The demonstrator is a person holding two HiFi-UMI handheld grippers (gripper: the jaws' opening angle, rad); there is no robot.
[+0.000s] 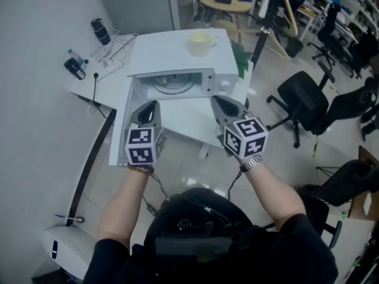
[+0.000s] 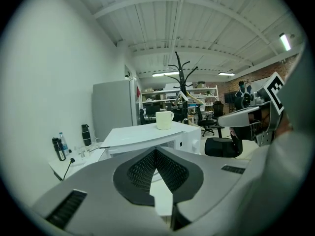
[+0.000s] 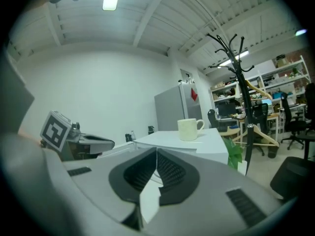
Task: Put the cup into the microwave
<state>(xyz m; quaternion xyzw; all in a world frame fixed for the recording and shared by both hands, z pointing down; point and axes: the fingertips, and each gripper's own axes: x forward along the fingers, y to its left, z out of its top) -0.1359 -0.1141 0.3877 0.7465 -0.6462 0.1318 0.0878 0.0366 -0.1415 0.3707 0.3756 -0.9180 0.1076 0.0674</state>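
On top of the boxy white microwave [image 1: 177,55] sat the cup [image 1: 200,42], a chunky cream mug with a loop handle, upright toward the far right of that flat, smooth top. The microwave's door [image 1: 121,123] looked swung wide open to the left, and the round glass turntable [image 1: 172,86] showed inside the cavity. The left tool [image 1: 152,104] was closed up tight on nothing, its two ribbed black pads meeting in a neat V inside a smooth grey shell. The right tool [image 1: 218,101] was the same deal, with dimpled dark pads pressed together at the tip and nothing between them. Both hung side by side in front of the open cavity, well apart from the cup. Off to the left, a white surface [image 1: 98,84] carried a dark cylindrical bottle [image 1: 100,31], and a black office chair [image 1: 302,102] stood on the glossy tiled floor [image 1: 195,170] to the right
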